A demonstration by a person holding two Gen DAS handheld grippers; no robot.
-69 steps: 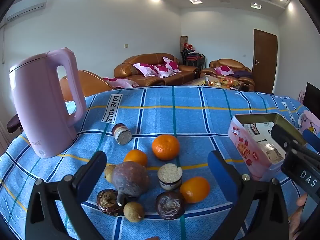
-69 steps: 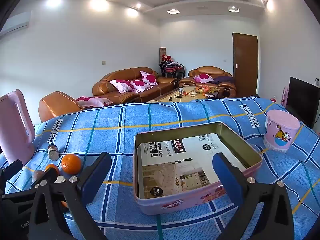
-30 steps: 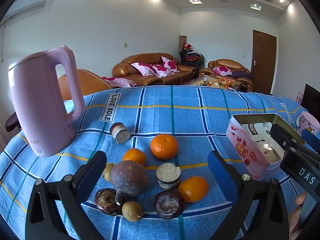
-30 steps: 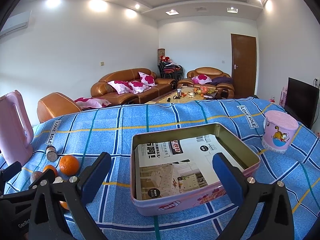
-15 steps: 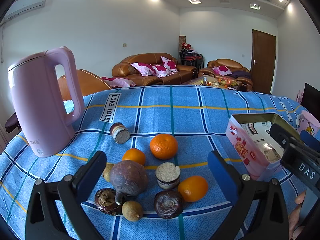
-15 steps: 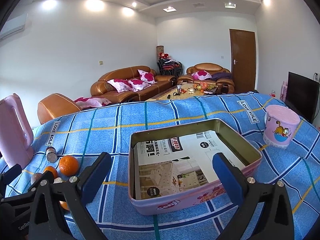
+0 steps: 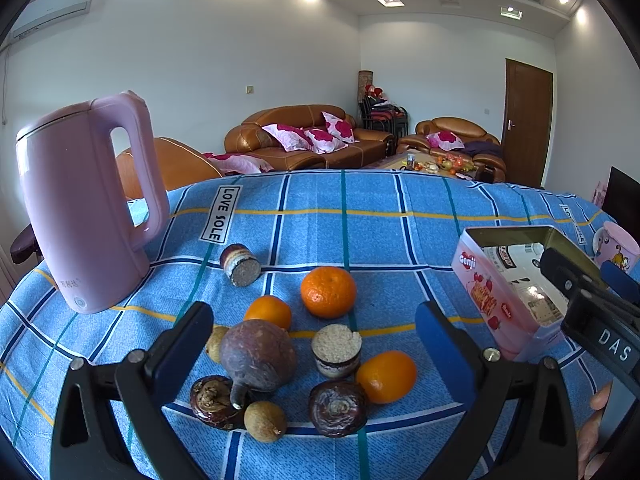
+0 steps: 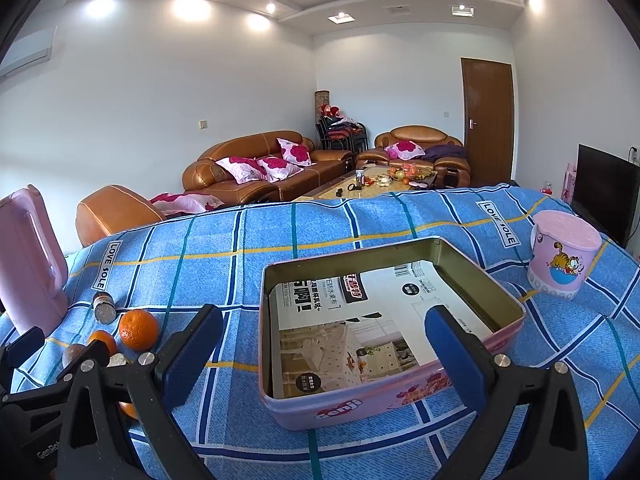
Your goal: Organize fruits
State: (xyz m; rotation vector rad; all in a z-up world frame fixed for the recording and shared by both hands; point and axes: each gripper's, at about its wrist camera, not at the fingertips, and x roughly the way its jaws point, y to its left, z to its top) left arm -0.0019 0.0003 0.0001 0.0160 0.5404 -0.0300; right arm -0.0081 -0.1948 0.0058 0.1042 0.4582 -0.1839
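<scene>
Left gripper (image 7: 314, 340), fingers wide apart and holding nothing, poised over a cluster of fruit (image 7: 296, 356) on the blue checked tablecloth (image 7: 380, 236); the purple fruit (image 7: 258, 354) lies between its fingers. Right gripper (image 8: 324, 344), likewise spread and holding nothing, faces the pink tin (image 8: 396, 396), which contains only a printed sheet (image 8: 360, 328).

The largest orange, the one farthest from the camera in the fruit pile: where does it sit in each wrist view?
Left wrist: largest orange, centre, behind the fruit pile.
Right wrist: same orange, far left, above the left gripper.
Shared landmark: pink kettle, to the orange's left in both views.
</scene>
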